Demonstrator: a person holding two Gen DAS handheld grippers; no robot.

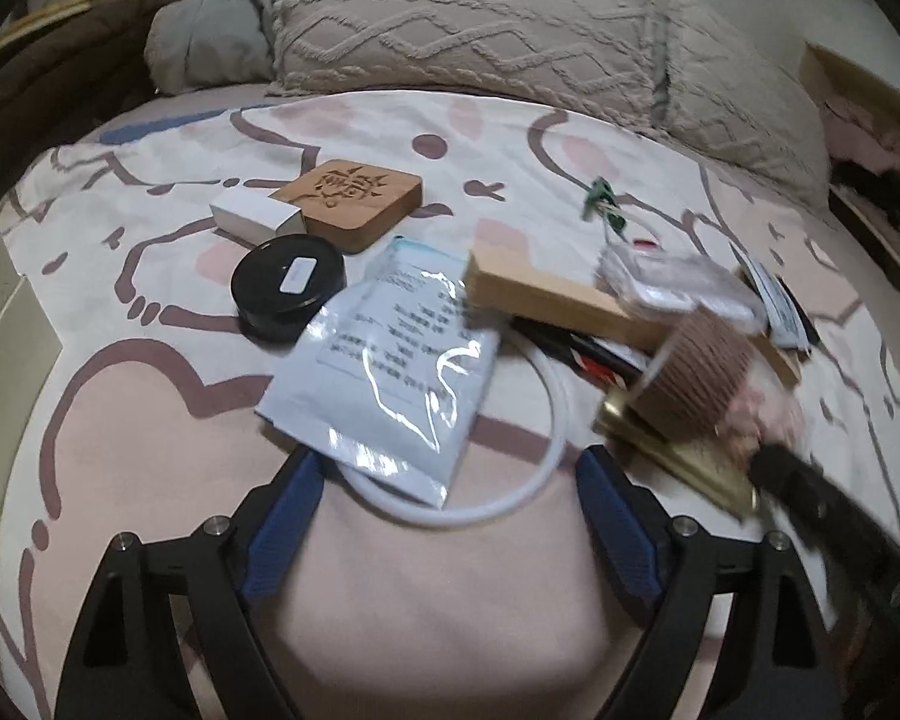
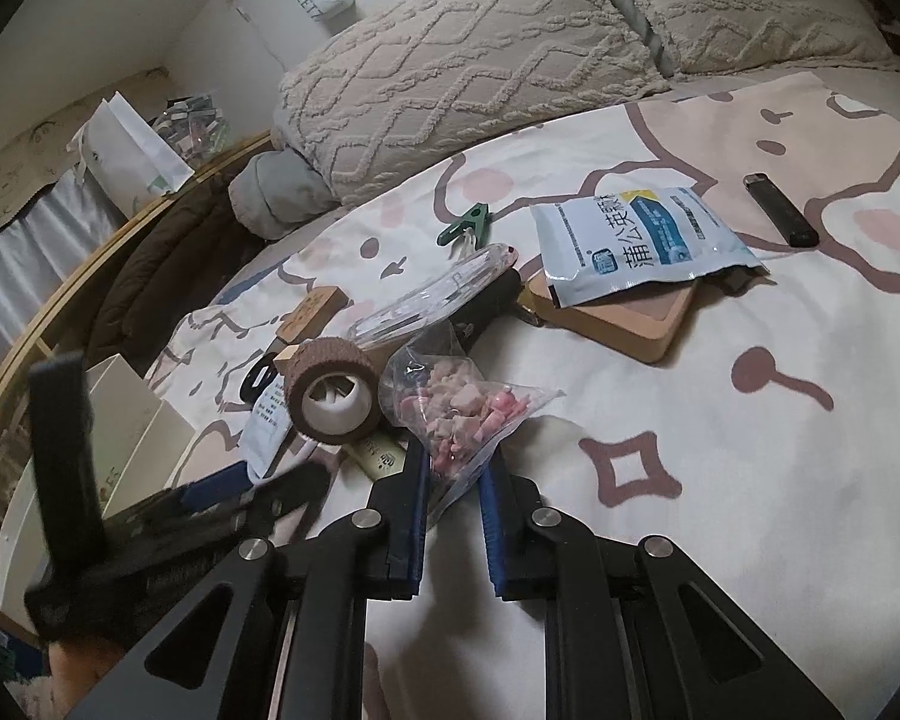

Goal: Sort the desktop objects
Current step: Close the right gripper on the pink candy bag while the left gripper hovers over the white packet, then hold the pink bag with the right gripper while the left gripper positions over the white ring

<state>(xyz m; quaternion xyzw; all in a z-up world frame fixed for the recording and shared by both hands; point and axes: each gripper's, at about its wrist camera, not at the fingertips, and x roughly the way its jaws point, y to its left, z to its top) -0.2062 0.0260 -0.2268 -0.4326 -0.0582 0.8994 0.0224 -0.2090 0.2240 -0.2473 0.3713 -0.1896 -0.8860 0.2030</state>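
Pinching a clear bag of pink bits, the right tool was seen; left tool was spread over a white packet on the bed.

Glossy plastic pouch; carved wood coaster; tufted cloth pillow.

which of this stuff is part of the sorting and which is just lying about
Job: bag of pink bits in right claw, tape roll, white pouch, black tin, lighter.
Lying about: pillow, paper bag.
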